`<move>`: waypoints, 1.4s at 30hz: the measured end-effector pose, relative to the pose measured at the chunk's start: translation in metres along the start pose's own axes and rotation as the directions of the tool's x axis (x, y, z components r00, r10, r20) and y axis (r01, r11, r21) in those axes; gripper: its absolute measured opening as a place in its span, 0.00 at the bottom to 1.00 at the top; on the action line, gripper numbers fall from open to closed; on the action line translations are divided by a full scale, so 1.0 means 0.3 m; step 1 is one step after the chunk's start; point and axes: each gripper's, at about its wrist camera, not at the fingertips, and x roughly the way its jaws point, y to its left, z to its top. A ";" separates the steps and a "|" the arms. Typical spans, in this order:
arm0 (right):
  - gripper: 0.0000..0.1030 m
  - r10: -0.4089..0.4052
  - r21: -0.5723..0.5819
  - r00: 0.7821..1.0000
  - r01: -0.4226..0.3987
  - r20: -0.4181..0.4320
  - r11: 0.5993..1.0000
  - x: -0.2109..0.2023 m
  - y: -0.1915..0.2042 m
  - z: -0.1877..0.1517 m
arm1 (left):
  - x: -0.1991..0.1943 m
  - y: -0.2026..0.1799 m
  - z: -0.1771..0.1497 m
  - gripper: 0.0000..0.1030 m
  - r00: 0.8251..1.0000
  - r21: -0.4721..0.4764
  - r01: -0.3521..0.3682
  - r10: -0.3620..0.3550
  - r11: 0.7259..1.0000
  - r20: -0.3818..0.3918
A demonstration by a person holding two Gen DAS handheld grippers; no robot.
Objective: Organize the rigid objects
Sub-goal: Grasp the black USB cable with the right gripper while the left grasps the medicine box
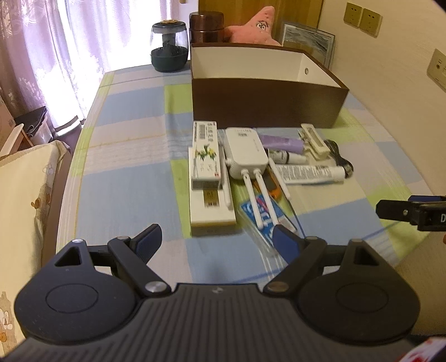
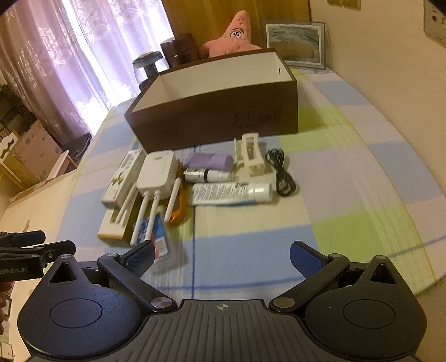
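Observation:
A pile of small objects lies on the checked cloth in front of a brown open box [image 1: 267,100] [image 2: 217,117]. It holds a white router with antennas [image 1: 245,151] [image 2: 157,175], long white cartons [image 1: 205,153] [image 2: 122,175], a white tube [image 1: 309,172] [image 2: 231,192], a purple tube [image 1: 281,142] [image 2: 211,161], a small bottle [image 2: 207,175], a cream clip [image 1: 313,140] [image 2: 251,154], a black cable [image 1: 338,157] [image 2: 281,172], a blue packet [image 1: 262,214] [image 2: 156,236] and an orange item [image 2: 178,211]. My left gripper [image 1: 217,242] is open and empty, just short of the pile. My right gripper [image 2: 221,257] is open and empty, near the pile's front right.
A plush pink starfish [image 2: 234,36], brown canisters [image 1: 206,26], a dark glass jar [image 1: 168,46] and a framed picture [image 2: 295,41] stand behind the box. Curtains hang at the left. The wall with sockets [image 1: 362,18] is at the right. The table edge curves close on the left.

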 end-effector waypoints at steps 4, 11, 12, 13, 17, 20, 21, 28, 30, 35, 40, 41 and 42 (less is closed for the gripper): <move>0.98 0.002 -0.013 1.000 -0.002 0.007 1.000 0.042 -0.046 0.055 | 0.045 -0.001 0.046 0.82 1.000 -0.015 -0.011 0.012 1.000 0.011; 0.88 -0.003 -0.049 1.000 0.003 0.008 0.999 0.120 -0.125 0.138 | 0.138 -0.008 0.131 0.82 0.999 -0.036 -0.042 0.043 0.998 0.012; 0.87 -0.002 -0.056 1.000 0.002 0.005 0.998 0.132 -0.135 0.149 | 0.149 -0.008 0.139 0.82 0.999 -0.035 -0.049 0.049 0.998 0.013; 0.85 -0.003 -0.064 1.000 0.003 0.004 0.998 0.146 -0.146 0.159 | 0.162 -0.009 0.147 0.82 0.998 -0.035 -0.057 0.057 0.998 0.012; 0.71 -0.007 -0.114 1.000 0.009 0.011 0.993 0.195 -0.178 0.191 | 0.207 -0.009 0.173 0.76 0.998 -0.054 -0.061 0.061 0.997 0.005; 0.57 -0.010 -0.138 1.000 0.008 -0.014 0.990 0.250 -0.199 0.218 | 0.235 -0.009 0.186 0.73 0.997 -0.063 -0.071 0.072 0.995 0.003; 0.56 -0.005 -0.136 1.000 0.002 -0.022 0.991 0.267 -0.208 0.225 | 0.243 -0.011 0.188 0.73 0.997 -0.064 -0.077 0.077 0.995 0.002; 0.35 -0.002 -0.134 0.998 -0.006 -0.058 0.991 0.387 -0.257 0.280 | 0.308 -0.021 0.221 0.73 0.994 -0.065 -0.106 0.106 0.992 -0.007; 0.31 -0.006 -0.139 0.998 -0.004 -0.070 0.990 0.420 -0.266 0.288 | 0.322 -0.020 0.228 0.73 0.994 -0.072 -0.113 0.113 0.991 -0.009; 0.26 -0.005 -0.139 0.995 -0.008 -0.095 0.990 0.491 -0.296 0.304 | 0.350 -0.018 0.247 0.73 0.991 -0.066 -0.134 0.134 0.989 -0.012; 0.25 -0.001 -0.152 0.995 -0.015 -0.104 0.988 0.543 -0.308 0.316 | 0.370 -0.014 0.265 0.73 0.985 -0.060 -0.171 0.170 0.983 -0.029; 0.25 -0.001 -0.156 0.994 -0.015 -0.105 0.988 0.552 -0.306 0.318 | 0.372 -0.015 0.267 0.73 0.984 -0.055 -0.179 0.177 0.982 -0.032; 0.25 -0.002 -0.160 0.994 -0.015 -0.106 0.987 0.562 -0.306 0.319 | 0.374 -0.015 0.268 0.73 0.983 -0.052 -0.184 0.183 0.981 -0.035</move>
